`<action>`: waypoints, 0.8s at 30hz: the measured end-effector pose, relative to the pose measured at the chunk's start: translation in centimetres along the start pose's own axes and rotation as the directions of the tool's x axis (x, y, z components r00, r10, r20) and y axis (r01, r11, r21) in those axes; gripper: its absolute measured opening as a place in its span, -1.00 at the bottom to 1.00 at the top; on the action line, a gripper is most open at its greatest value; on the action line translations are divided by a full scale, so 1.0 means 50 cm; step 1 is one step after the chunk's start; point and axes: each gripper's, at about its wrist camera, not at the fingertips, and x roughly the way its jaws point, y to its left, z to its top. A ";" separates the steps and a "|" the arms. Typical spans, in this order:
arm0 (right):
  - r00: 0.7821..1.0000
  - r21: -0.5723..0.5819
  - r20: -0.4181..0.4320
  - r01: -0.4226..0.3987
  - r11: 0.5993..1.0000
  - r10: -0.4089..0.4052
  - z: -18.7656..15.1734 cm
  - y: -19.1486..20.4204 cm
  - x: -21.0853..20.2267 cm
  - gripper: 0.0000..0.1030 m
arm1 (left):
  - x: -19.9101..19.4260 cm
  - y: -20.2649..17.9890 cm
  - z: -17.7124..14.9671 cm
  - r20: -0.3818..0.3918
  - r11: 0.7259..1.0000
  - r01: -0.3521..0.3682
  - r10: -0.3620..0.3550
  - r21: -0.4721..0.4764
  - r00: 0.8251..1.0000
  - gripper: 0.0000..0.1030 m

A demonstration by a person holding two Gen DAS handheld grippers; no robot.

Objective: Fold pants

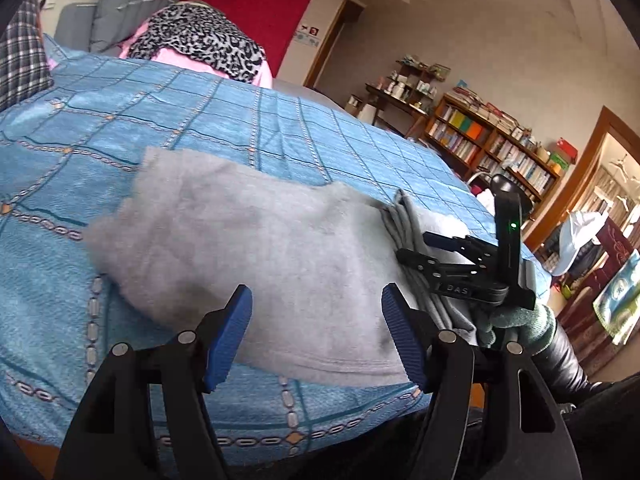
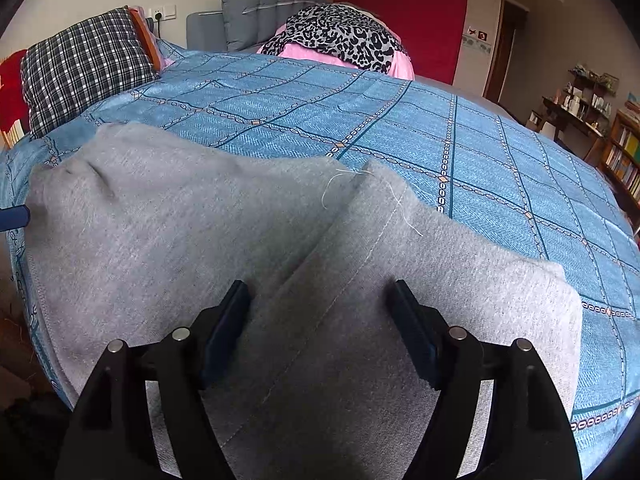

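The grey pants [image 1: 256, 256] lie folded on the blue patterned bedspread [image 1: 200, 120] near its front edge. In the right wrist view the pants [image 2: 240, 240] fill the foreground, with a crease and a stitched seam down the middle. My left gripper [image 1: 316, 332] is open and empty, just above the pants' near edge. My right gripper [image 2: 318, 332] is open over the pants, holding nothing. It also shows in the left wrist view [image 1: 416, 248], with its fingers at the stacked right end of the pants, held by a gloved hand [image 1: 516, 320].
A plaid pillow [image 2: 84, 68] lies at the far left of the bed. A leopard-print cloth over pink fabric [image 2: 340, 36] lies at the far side. A grey headboard cushion [image 2: 260, 12] stands behind. Bookshelves [image 1: 492, 140] and a doorway [image 1: 608, 184] are to the right.
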 end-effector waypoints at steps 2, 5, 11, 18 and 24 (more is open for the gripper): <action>1.000 -0.002 0.004 0.003 1.000 -0.003 -0.002 0.000 -0.001 0.45 | -0.020 0.033 0.001 0.014 0.999 -0.039 0.040 -0.037 0.999 0.31; 1.000 0.001 0.007 0.002 1.000 -0.002 -0.003 -0.001 -0.003 0.45 | -0.044 0.073 -0.003 0.030 0.994 -0.065 0.068 -0.092 0.997 0.31; 1.000 0.001 0.008 0.001 1.000 -0.001 -0.004 -0.003 -0.004 0.45 | -0.054 0.129 -0.006 0.041 0.979 -0.126 0.134 -0.162 0.990 0.31; 1.000 0.000 0.009 0.001 1.000 -0.001 -0.004 -0.003 -0.004 0.45 | -0.004 0.183 -0.006 0.018 0.957 -0.141 0.151 -0.252 0.988 0.30; 1.000 0.002 0.011 0.001 1.000 -0.001 -0.003 -0.003 -0.004 0.46 | 0.022 0.192 0.008 0.043 0.957 -0.114 0.130 -0.268 0.991 0.31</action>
